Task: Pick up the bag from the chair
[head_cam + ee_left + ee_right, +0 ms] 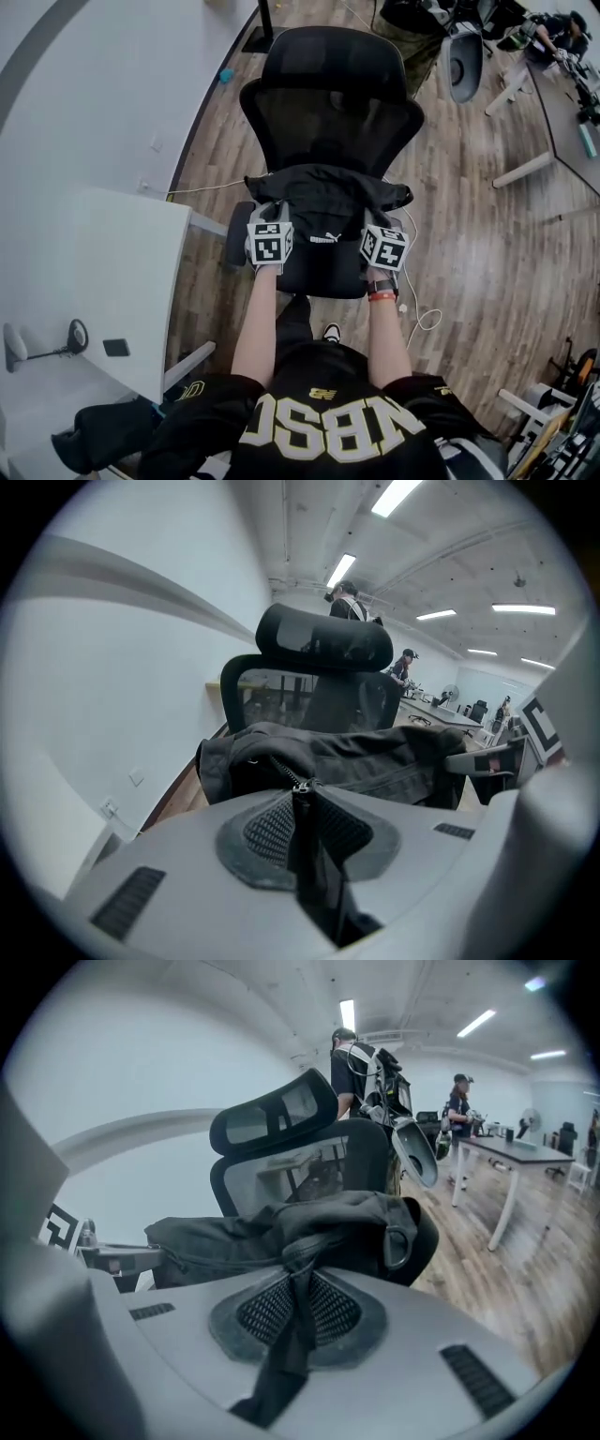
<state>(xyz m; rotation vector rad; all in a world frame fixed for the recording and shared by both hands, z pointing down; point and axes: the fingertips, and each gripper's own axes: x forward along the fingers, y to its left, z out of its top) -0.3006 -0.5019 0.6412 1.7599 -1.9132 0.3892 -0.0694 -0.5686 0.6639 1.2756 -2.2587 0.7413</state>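
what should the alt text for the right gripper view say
The right gripper, jaws shut, pinches a dark strap of a black bag lying on a black mesh office chair. Behind are a wood floor, a desk and a person standing.

One bag [328, 199] (black), two grippers [271, 212] [379, 221]

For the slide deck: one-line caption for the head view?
Left gripper and right gripper shut on opposite ends of the black bag over the office chair.
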